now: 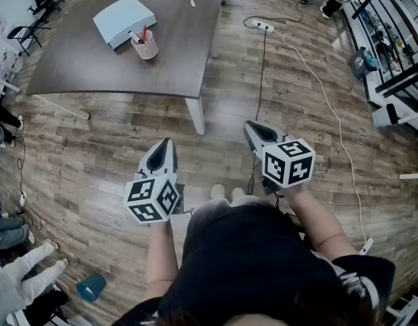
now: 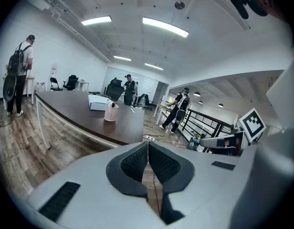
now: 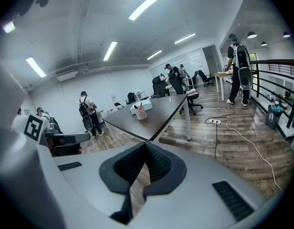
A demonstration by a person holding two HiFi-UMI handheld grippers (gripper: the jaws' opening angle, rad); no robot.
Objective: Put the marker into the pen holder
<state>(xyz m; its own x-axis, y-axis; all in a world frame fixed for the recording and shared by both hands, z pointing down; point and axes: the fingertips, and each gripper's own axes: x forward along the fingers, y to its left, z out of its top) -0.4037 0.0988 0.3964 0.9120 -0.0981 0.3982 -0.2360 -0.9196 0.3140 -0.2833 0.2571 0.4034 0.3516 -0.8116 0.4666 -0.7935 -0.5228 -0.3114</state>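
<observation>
Hovering short of the table [image 1: 87, 63], left gripper [image 1: 165, 145] and right gripper [image 1: 251, 128], jaws pressed together, empty; marker [image 1: 191, 0] lies on the tabletop, well apart from the pen holder [image 1: 145, 45].

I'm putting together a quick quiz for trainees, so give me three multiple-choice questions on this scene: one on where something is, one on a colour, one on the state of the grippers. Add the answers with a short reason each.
1. Where does the pen holder stand?
A. on a stool
B. on the table, beside the pale box
C. in a drawer

2. What colour is the pen holder?
A. pink
B. black
C. green

3. How do the jaws of the left gripper and the right gripper stand?
A. both wide apart
B. both together, with nothing between them
C. left apart, right together

Answers:
1: B, since the head view shows it on the dark tabletop next to the box.
2: A, since its mesh wall is pink.
3: B, since each gripper view shows the pads meeting at the tips with nothing held.
</observation>
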